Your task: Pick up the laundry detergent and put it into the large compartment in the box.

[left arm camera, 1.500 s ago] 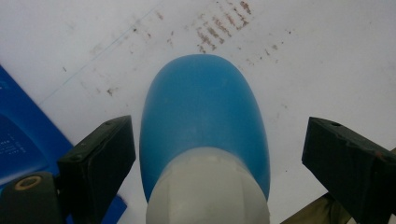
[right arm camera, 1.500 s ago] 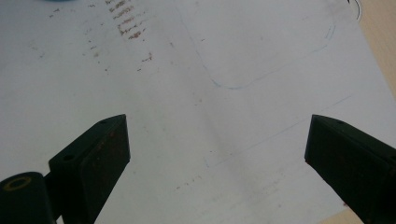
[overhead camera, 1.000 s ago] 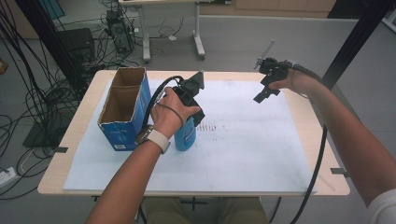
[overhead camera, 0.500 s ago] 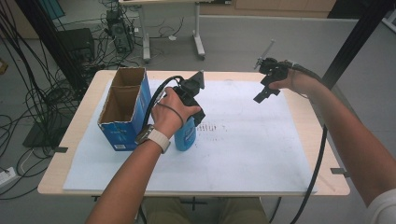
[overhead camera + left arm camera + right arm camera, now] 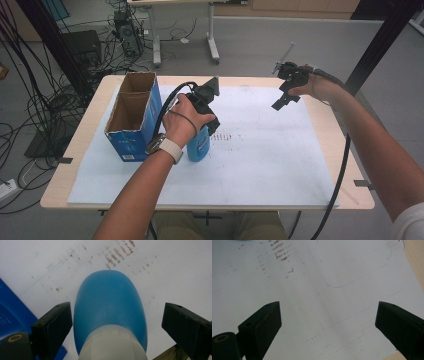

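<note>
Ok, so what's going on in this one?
A person works at a table covered with a white sheet, a two-jaw gripper in each hand. The left gripper is down over an upright blue bottle with a white cap, jaws open on either side of it; one jaw sits near the bottle, the other stands well off. An open blue cardboard box stands just beside the bottle. The right gripper hangs open over the sheet, holding nothing.

I can read no text here: the blue box (image 5: 131,142) and the blue bottle (image 5: 199,145) both carry white print, but it is too small and blurred for me.
</note>
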Available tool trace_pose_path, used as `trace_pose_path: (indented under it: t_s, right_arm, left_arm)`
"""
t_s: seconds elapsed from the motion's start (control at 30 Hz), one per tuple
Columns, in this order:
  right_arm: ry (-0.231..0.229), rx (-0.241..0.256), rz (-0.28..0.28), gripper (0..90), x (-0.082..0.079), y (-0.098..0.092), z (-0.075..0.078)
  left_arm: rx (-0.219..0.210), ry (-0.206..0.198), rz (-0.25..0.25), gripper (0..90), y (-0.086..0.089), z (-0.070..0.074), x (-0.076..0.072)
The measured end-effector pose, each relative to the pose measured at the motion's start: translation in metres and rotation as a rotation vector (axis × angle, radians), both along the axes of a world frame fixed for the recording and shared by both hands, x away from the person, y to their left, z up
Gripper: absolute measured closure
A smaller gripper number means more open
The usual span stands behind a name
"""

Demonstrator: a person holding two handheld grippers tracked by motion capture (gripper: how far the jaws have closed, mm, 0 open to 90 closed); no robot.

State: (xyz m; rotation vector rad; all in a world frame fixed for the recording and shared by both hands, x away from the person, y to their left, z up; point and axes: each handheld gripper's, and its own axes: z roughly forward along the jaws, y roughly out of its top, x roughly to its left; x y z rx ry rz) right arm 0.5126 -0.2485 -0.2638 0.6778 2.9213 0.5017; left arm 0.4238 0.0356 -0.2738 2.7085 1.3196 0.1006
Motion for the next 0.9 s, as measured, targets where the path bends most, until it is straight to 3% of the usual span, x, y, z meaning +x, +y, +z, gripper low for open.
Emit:
trace_pose_path:
  t_s: [0.3,0.47,0.9]
  right_arm:
    - [0.004,0.007,-0.003,6.7,0.000,-0.001,-0.001]
    - [0.011,0.005,-0.005,6.7,0.000,-0.002,-0.005]
    - [0.010,0.010,-0.007,6.9,0.000,-0.004,-0.005]
  left_arm:
    - [0.015,0.020,-0.003,10.8,-0.001,-0.009,0.002]
    - [0.031,0.013,-0.006,12.2,-0.002,-0.010,0.002]
    - [0.067,0.028,-0.006,25.3,-0.002,-0.011,0.004]
